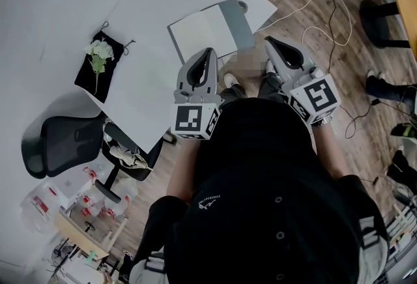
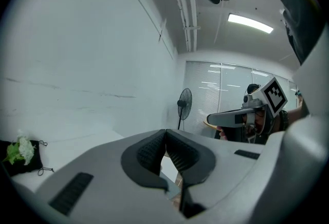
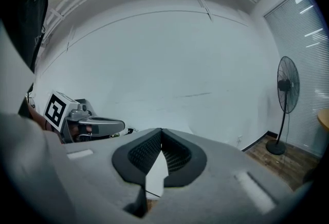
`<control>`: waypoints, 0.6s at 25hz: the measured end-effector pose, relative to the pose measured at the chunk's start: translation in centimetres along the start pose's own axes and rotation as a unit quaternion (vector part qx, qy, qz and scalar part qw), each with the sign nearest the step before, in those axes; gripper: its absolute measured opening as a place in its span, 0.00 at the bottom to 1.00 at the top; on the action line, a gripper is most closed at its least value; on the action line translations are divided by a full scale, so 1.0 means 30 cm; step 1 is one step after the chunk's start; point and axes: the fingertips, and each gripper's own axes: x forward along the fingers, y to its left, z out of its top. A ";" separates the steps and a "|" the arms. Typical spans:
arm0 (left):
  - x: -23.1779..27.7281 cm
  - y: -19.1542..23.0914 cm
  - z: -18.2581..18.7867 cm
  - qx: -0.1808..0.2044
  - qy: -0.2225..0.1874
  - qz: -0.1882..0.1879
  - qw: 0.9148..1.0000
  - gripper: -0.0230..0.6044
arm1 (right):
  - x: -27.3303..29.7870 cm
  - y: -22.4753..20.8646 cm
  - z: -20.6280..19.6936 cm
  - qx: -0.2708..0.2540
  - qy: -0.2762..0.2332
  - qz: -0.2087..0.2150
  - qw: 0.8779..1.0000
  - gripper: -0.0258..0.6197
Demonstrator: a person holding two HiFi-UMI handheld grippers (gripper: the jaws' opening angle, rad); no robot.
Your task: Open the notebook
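The notebook point(image 1: 201, 34) lies on the white table point(image 1: 150, 90) near its front edge. A white page faces up and the grey cover point(image 1: 237, 22) lies flat to its right. My left gripper point(image 1: 210, 53) is held up in front of the person's body, short of the notebook, with its jaws shut on nothing. My right gripper point(image 1: 268, 40) hangs to the right, off the table's edge, also shut and empty. In the left gripper view the left gripper point(image 2: 165, 131) points at the wall. The right gripper point(image 3: 161, 130) does the same in the right gripper view.
A black pouch point(image 1: 98, 66) with a white flower point(image 1: 99, 52) lies at the table's left; the pouch point(image 2: 20, 159) also shows in the left gripper view. An office chair point(image 1: 62, 136) stands at the lower left. Cables point(image 1: 326, 28) run over the wooden floor. A standing fan point(image 3: 287, 89) is by the wall.
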 end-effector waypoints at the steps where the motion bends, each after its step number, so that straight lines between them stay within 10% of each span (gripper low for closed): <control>1: -0.008 -0.003 0.016 0.004 -0.004 0.001 1.000 0.05 | -0.011 0.000 0.018 0.002 -0.005 -0.001 1.000 0.05; 15: -0.035 0.054 0.293 0.006 -0.086 0.024 0.996 0.05 | -0.079 -0.048 0.305 -0.017 -0.087 -0.009 0.996 0.05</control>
